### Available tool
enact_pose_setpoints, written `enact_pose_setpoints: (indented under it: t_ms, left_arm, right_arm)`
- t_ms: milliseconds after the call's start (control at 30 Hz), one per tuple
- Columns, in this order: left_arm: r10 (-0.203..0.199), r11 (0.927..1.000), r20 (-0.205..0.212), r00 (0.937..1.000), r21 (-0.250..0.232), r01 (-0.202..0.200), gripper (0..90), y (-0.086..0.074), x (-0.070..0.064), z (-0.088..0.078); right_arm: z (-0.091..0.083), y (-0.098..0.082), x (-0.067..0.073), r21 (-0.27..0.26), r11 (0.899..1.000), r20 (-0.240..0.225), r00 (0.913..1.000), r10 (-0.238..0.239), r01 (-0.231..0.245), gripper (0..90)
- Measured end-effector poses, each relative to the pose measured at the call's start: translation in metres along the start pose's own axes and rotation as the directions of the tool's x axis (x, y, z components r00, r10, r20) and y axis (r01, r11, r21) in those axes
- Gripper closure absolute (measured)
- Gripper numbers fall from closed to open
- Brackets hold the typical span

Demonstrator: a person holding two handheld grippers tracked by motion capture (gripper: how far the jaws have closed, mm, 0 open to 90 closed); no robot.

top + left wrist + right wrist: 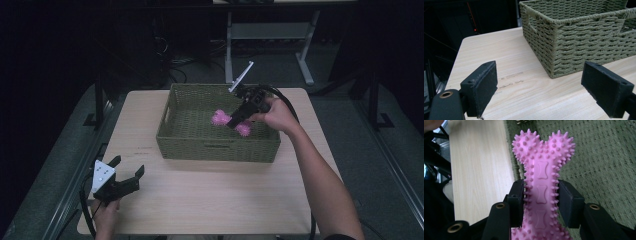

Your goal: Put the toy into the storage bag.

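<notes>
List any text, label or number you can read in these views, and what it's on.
None can be read.
Table: faint dark marks near the basket, too blurred to read.
Pink bone toy: embossed bone shapes, no lettering.
Basket front: small tag, too small to read.

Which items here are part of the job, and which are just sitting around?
In play:
- pink spiky bone toy, clamped in the right gripper
- woven basket, the toy held over its inside

Just there:
- left gripper, jaws open, nothing between them, low over the table
- desk frame behind the table
</notes>
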State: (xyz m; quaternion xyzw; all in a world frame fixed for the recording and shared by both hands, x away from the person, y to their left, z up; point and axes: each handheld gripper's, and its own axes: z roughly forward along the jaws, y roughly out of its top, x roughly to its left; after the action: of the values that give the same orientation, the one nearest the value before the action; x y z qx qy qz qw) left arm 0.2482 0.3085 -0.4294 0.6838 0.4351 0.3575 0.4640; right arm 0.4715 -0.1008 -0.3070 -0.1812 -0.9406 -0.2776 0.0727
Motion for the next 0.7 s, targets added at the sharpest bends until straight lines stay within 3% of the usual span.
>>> enact_pose_setpoints:
  t_ms: [700]
  left_arm:
    - [-0.005,1.0000,0.001,1.0000,-0.003,0.005,13.0,0.000,0.001,-0.001]
  right_arm:
    - [0.023,-0.001,-0.030,0.029,0.997,0.006,0.9971,0.075,-0.076,57.9]
